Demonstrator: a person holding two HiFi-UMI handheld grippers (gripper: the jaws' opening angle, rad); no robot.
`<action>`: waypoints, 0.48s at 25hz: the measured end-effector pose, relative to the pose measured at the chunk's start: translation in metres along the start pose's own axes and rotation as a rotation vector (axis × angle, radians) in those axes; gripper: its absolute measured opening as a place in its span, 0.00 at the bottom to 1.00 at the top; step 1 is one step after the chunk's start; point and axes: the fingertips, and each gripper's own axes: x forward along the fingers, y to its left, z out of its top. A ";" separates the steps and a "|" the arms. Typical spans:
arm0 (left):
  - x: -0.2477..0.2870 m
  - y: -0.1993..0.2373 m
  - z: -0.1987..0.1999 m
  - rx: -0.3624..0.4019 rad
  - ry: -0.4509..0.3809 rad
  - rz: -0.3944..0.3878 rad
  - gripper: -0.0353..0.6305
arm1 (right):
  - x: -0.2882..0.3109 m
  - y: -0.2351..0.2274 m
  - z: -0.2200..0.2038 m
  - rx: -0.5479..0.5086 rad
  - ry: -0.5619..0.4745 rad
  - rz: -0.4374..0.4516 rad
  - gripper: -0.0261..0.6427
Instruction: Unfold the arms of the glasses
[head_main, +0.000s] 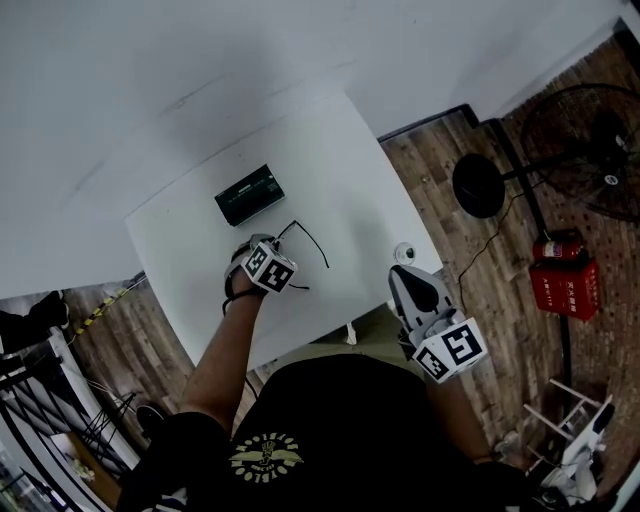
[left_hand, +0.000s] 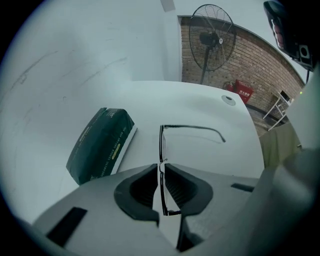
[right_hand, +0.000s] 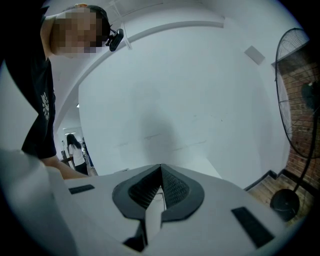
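1. Closest in, the left gripper (left_hand: 161, 169) points steeply down at the table. Its fingers are pinched on the glasses (left_hand: 161, 144): the thin black front of the frame runs edge-on through the slit between the two pads, with barely any gap on either side.
2. Just past the fingertips, the rest of the frame front sticks out away from the gripper. At its far end one arm (left_hand: 194, 128) stands out to the right, over the tabletop. The near end of the frame sits deep between the fingers.
3. The right gripper (right_hand: 160, 171) has its fingers closed together with nothing in them. It hangs off the table's near edge, well apart from the glasses, and faces a plain white wall (right_hand: 175, 90).
4. The surface is a white table (head_main: 340, 160).
5. Left of the left fingers and a bit beyond them, a dark green packet (left_hand: 100, 145) lies flat. There's print along it, but it's too small for me to read.
6. Further out to the right, near the table's corner, sits a small round white thing (left_hand: 228, 99).
7. Room stuff: there's a wooden floor (head_main: 445, 195) and a brick wall (left_hand: 260, 65). A standing fan (left_hand: 210, 35) is on a round black base. By the wall is a red box (left_hand: 243, 91) with white lettering I can't make out.
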 end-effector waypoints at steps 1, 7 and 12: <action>-0.001 0.000 0.000 0.000 -0.002 0.004 0.12 | -0.001 0.001 0.001 -0.003 -0.001 0.002 0.04; -0.013 0.000 -0.002 -0.019 -0.024 0.028 0.17 | -0.010 0.010 0.012 -0.037 -0.014 0.021 0.04; -0.041 0.007 -0.003 -0.109 -0.135 0.058 0.17 | -0.009 0.018 0.026 -0.065 -0.041 0.054 0.04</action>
